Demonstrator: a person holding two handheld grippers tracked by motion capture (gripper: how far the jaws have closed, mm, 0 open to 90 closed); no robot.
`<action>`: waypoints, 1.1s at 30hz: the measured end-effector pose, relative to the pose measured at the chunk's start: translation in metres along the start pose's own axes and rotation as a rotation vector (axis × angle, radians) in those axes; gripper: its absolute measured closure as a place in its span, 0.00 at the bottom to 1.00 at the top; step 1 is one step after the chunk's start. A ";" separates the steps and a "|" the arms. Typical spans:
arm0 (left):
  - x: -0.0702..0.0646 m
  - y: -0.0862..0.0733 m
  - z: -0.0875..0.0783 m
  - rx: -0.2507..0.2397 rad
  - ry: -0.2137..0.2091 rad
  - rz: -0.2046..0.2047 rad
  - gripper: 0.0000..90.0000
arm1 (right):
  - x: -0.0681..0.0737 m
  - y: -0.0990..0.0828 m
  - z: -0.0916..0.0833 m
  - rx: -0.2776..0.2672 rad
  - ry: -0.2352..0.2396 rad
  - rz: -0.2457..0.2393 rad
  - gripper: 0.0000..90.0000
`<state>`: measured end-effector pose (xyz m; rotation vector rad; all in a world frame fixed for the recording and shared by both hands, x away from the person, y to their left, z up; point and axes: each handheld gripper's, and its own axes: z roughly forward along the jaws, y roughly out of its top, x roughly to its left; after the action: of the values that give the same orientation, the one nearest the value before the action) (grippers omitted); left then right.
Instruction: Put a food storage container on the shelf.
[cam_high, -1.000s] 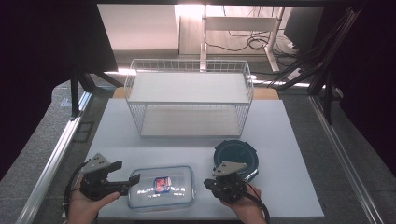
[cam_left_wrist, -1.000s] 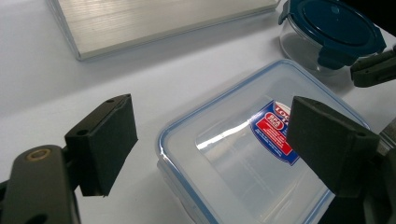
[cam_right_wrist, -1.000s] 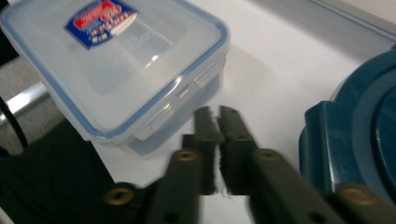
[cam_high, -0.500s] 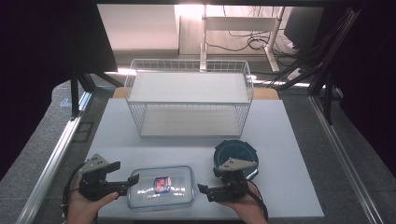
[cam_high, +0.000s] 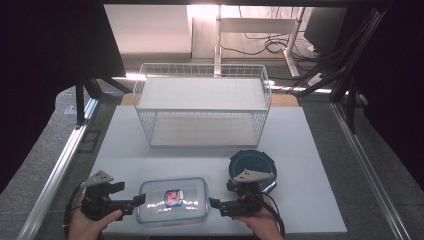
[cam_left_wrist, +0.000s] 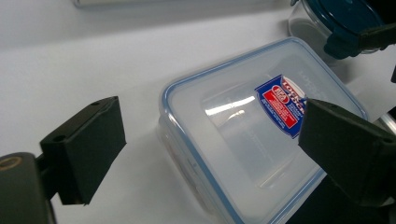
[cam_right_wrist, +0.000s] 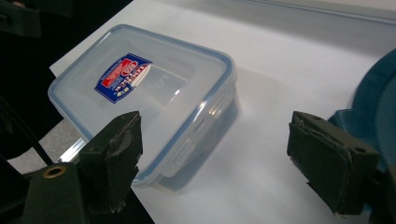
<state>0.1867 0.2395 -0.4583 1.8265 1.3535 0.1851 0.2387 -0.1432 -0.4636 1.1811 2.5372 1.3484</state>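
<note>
A clear rectangular container (cam_high: 172, 200) with a blue-rimmed lid and a red and blue label lies at the front of the white mat (cam_high: 125, 150). My left gripper (cam_high: 127, 195) points at its left end. In the left gripper view the jaws of this gripper (cam_left_wrist: 215, 149) stand wide on either side of the container's (cam_left_wrist: 252, 135) near corner, and the pads do not press on it. My right gripper (cam_high: 222, 196) points at the container's right end, and the jaws of this gripper (cam_right_wrist: 222, 156) are apart and off the container (cam_right_wrist: 144, 88). Both pairs of jaws have just been opening.
A round container with a dark teal lid (cam_high: 252, 165) stands just behind my right gripper, and it is also at the frame edge (cam_left_wrist: 341, 18) (cam_right_wrist: 378, 93). A white wire basket (cam_high: 202, 107) stands across the back of the mat. Grey table strips flank the mat.
The right gripper's jaws have spread apart beside the container's right end. The left gripper's jaws have widened slightly. Neither hand has shifted, and the container has stayed put.
</note>
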 end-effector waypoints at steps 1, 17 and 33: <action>0.001 -0.001 0.001 0.006 -0.006 -0.010 0.07 | 0.000 0.000 0.002 -0.002 0.006 0.010 0.20; 0.025 -0.021 0.033 0.058 -0.189 -0.243 0.07 | 0.002 -0.012 0.042 0.040 0.097 0.170 0.14; 0.020 -0.038 0.048 0.082 -0.248 -0.276 0.17 | 0.000 -0.016 0.068 0.071 0.196 0.330 0.16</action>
<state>0.1947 0.2340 -0.5222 1.6436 1.4320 -0.2378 0.2535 -0.1016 -0.5173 1.6163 2.6258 1.5175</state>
